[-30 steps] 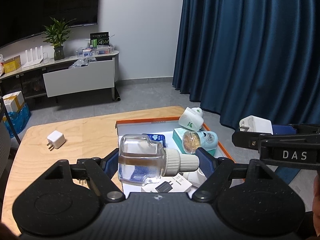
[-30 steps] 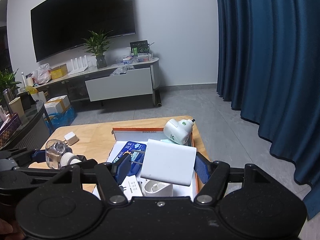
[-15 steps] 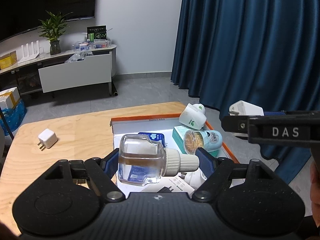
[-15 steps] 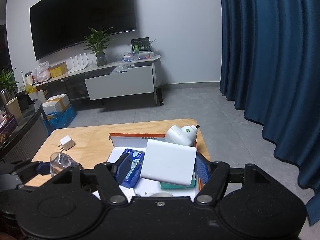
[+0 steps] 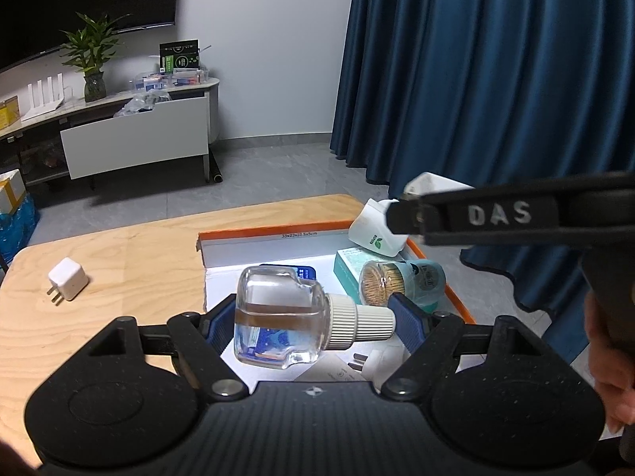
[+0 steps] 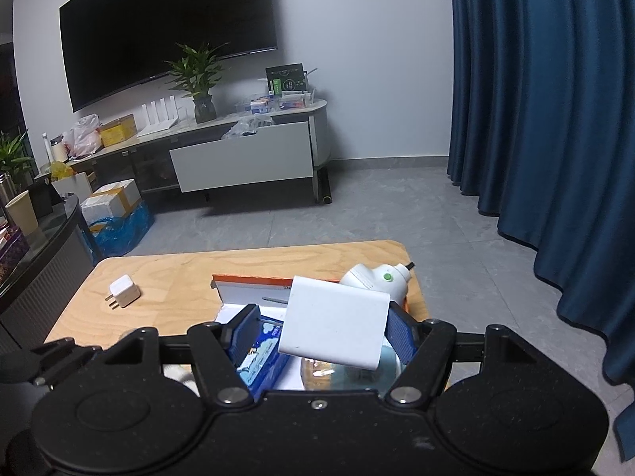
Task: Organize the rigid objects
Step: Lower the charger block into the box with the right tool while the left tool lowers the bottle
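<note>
Left wrist view shows the left gripper (image 5: 313, 313) with jaws clamped end to end on a small glass bottle (image 5: 281, 317), held sideways above the box (image 5: 274, 238) on the worktop (image 5: 119, 261). Glass is slick, breakable and part-filled, so the ribbed cap (image 5: 357, 323) probably gives surer purchase. Right gripper (image 6: 323, 335) jaws pinch a light, stiff white charger (image 6: 333, 329) by its flat sides.

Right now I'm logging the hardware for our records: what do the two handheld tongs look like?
Both are matte black speckled plastic with two round bosses, linkage arms with silver pivot screws and ribbed blue pads. The left tongs and right tongs match; the right's side bears white "DAS" lettering. No cables show.
</note>
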Motion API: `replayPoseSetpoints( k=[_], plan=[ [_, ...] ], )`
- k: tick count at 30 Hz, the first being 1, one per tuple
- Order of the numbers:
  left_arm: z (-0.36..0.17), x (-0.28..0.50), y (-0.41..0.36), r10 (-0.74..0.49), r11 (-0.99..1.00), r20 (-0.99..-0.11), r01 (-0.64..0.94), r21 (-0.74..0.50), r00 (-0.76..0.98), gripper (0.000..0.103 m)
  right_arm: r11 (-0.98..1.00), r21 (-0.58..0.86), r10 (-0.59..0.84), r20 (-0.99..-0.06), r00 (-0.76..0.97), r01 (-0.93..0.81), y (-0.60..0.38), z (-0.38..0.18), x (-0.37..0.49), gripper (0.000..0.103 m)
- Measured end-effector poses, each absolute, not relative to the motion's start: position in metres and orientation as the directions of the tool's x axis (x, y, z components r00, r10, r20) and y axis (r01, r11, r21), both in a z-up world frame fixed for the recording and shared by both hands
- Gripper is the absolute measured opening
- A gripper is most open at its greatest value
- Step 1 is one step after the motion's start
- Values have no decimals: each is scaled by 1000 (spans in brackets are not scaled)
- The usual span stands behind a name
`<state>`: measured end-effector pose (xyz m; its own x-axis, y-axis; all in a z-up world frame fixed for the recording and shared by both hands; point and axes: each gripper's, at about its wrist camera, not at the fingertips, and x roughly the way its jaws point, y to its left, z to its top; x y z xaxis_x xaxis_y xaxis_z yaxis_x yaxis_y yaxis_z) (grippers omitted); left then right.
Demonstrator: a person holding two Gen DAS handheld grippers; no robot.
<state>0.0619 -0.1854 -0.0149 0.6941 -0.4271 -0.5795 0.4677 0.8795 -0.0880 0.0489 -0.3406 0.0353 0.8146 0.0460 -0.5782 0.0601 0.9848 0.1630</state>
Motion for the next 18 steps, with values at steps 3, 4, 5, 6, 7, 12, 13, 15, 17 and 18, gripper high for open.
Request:
replayPoseSetpoints(
  k=[3, 4, 5, 6, 7, 12, 13, 15, 17, 18],
  plan=[
    [-17, 66, -187, -431, 878, -583, 469, -96, 689, 81, 986, 160, 53, -586, 809, 51, -338, 34, 60, 81],
    [-18, 66, -188, -432, 877, -584, 470, -95, 688, 81, 986, 159, 57, -587, 807, 47, -337, 33, 64, 81],
    [-19, 67, -188, -432, 878, -586, 470, -97, 686, 81, 986, 159, 60, -589, 806, 43, -336, 32, 66, 81],
    [-19, 69, -188, -434, 877, -587, 470, -101, 684, 81, 987, 157, 62, -592, 804, 39, -335, 30, 69, 81],
    [-20, 70, -189, -435, 877, -588, 470, -103, 682, 81, 987, 155, 64, -594, 802, 36, -333, 29, 73, 81],
    [-24, 75, -189, -433, 878, -596, 467, -108, 676, 81, 987, 157, 72, -604, 793, 30, -329, 24, 89, 82],
    [-25, 76, -190, -433, 878, -598, 466, -109, 675, 81, 987, 160, 73, -605, 793, 31, -329, 23, 92, 83],
    [-26, 76, -192, -432, 877, -602, 467, -109, 671, 81, 987, 153, 62, -599, 799, 38, -329, 23, 95, 83],
    [-27, 77, -193, -432, 877, -605, 468, -109, 669, 81, 987, 152, 52, -582, 811, 45, -331, 26, 94, 84],
    [-28, 78, -193, -433, 876, -607, 470, -110, 666, 81, 987, 156, 50, -574, 818, 48, -333, 28, 93, 84]
  ],
)
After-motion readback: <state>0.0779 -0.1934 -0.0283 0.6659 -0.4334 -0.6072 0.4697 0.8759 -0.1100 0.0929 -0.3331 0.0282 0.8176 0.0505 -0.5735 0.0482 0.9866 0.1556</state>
